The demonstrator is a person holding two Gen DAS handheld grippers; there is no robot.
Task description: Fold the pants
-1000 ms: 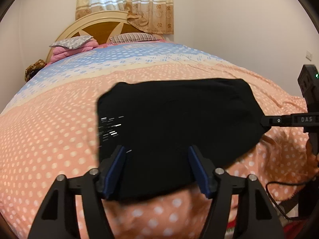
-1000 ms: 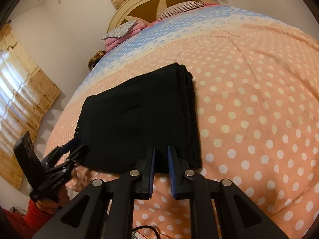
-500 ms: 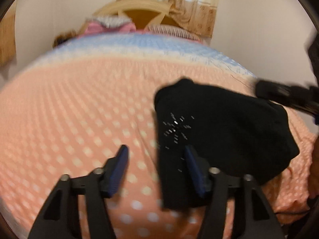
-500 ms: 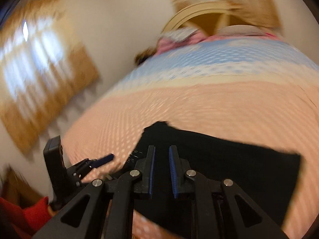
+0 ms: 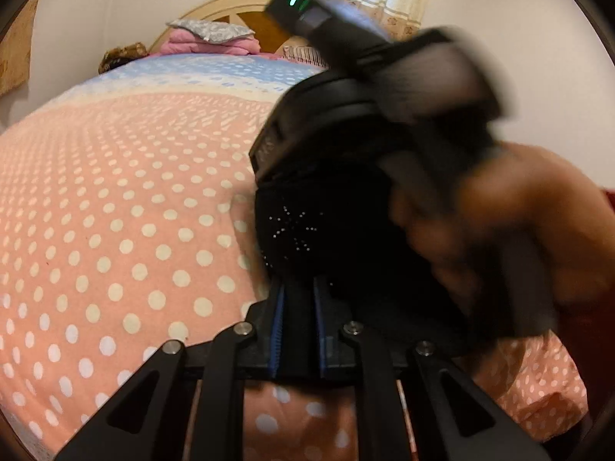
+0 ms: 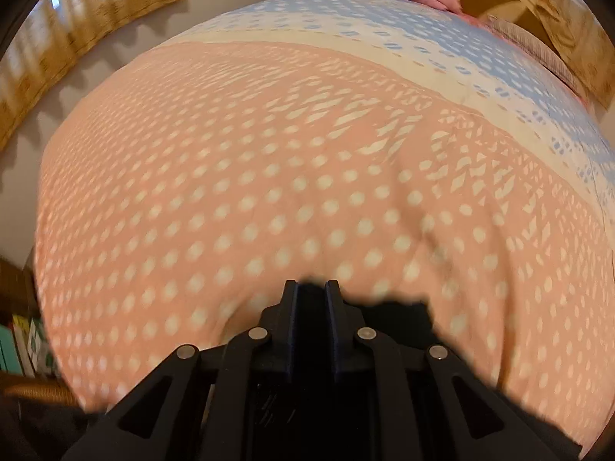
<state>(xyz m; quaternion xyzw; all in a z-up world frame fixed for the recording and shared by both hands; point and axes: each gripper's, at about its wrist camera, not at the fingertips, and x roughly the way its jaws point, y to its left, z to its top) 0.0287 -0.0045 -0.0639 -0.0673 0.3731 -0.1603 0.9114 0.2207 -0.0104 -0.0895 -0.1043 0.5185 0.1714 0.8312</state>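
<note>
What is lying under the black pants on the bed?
The black pants lie on the polka-dot bedspread, visible all around them. The cloth directly beneath is covered. The left gripper is shut on their near edge, the right gripper on black fabric too.

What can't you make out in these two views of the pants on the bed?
- Left wrist view: most of the black pants is hidden behind the blurred right gripper and hand.
- Left gripper: fabric between its closed jaws is black on black, grip unclear.
- Right wrist view: pants cut off behind the right gripper; bedspread blurred.
</note>
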